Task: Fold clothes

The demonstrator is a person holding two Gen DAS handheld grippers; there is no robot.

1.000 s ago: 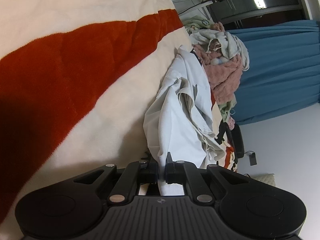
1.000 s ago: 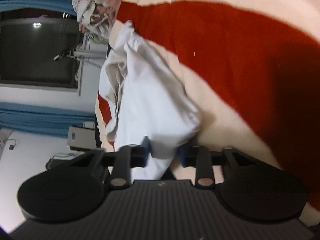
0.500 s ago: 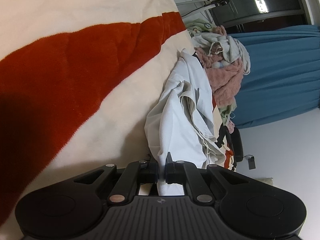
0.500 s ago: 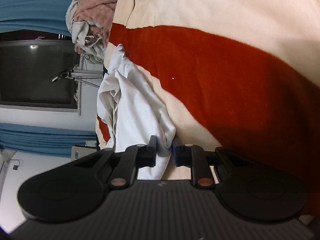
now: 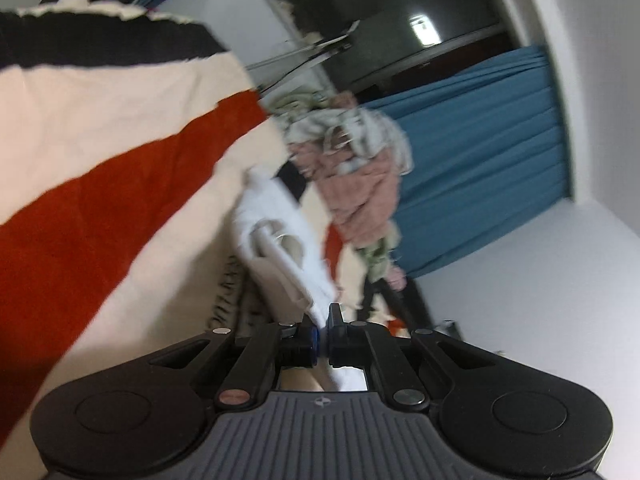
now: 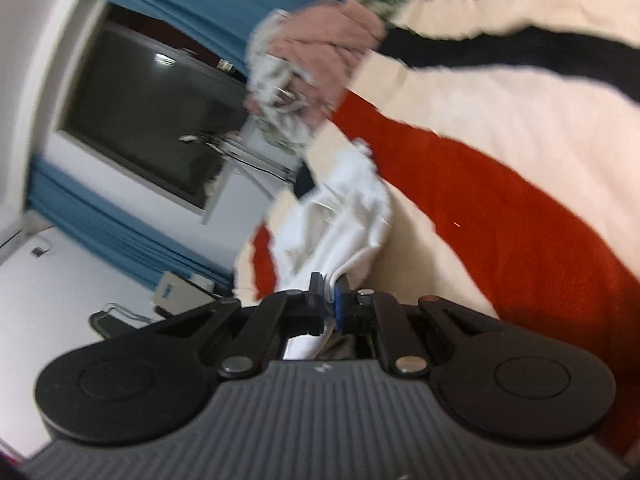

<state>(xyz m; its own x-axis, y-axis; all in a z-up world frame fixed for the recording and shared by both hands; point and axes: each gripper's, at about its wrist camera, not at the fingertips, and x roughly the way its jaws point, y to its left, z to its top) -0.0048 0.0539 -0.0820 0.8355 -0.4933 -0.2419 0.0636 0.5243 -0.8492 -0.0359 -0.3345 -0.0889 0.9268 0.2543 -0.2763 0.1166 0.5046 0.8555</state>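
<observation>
White garment (image 5: pixel 280 236): thin smooth cloth. Striped blanket (image 5: pixel 100 184): matt fleecy fabric.

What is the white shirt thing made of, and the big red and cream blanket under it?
The white garment looks like thin, matte woven cloth, perhaps cotton: it creases and bunches softly. The red, cream and black striped blanket looks like plush fleece, with fuzzy stripe edges, though blur leaves that uncertain.
</observation>
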